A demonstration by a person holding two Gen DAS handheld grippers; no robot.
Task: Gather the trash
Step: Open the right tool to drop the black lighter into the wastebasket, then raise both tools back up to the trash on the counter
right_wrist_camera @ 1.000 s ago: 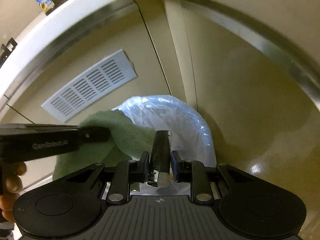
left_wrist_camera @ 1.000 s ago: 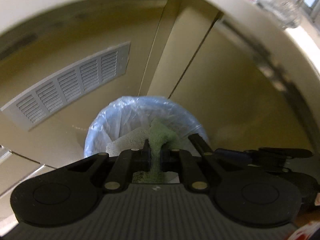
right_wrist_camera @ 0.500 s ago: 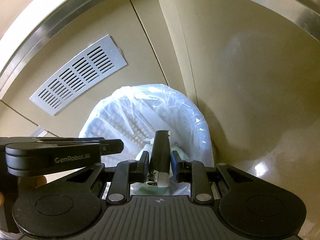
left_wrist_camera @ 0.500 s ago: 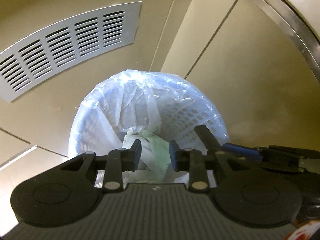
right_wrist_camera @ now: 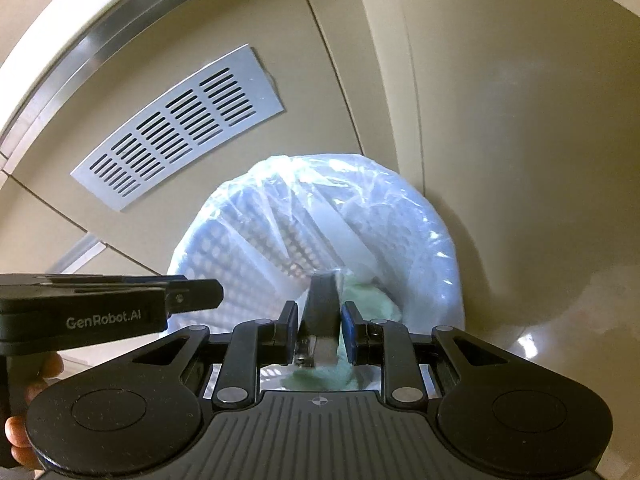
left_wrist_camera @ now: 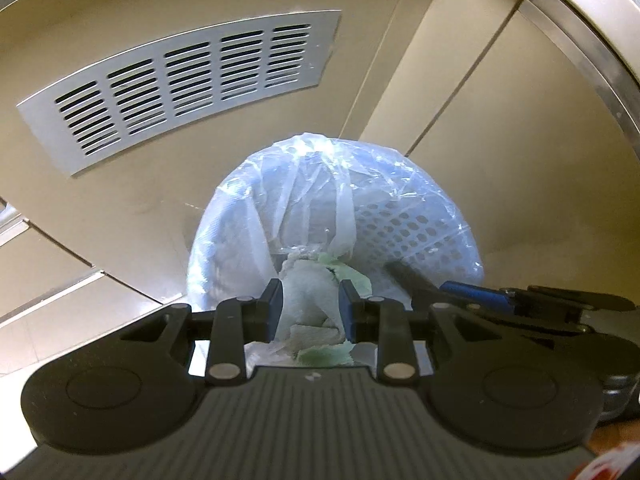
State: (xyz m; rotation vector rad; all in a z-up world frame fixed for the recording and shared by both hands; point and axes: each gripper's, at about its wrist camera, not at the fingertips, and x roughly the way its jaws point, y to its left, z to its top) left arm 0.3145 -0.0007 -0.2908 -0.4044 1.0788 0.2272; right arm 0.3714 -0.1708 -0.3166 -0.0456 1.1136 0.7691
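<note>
you have two grippers over one trash bin (left_wrist_camera: 420, 224), a white perforated basket lined with one clear plastic bag (left_wrist_camera: 320, 184). the bin stands on the beige floor against a cabinet front that carries one slotted vent panel (left_wrist_camera: 180, 84), up at 10 o'clock from the bin in both views.

your left gripper (left_wrist_camera: 310, 310) points down into the bin. its jaws stand a little apart and hold nothing; nothing presses on the blue pads. seen through the gap, the crumpled pale green and white cloth (left_wrist_camera: 316, 308) lies inside the bag at the bottom of the bin, free of both fingers.

your right gripper (right_wrist_camera: 319, 330) is closed on one dark, flat, strip-like object (right_wrist_camera: 320, 304), upright between the pads, its tip aimed toward 12 o'clock over the bin mouth; what it is cannot be told. the same green cloth (right_wrist_camera: 372, 304) shows below it, at 3 o'clock of the pads, inside the bin.

in the right view the left gripper's body crosses in from 9 o'clock, with your fingers (right_wrist_camera: 18, 440) on its handle at 8 o'clock. in the left view the right gripper enters from 3 o'clock.
</note>
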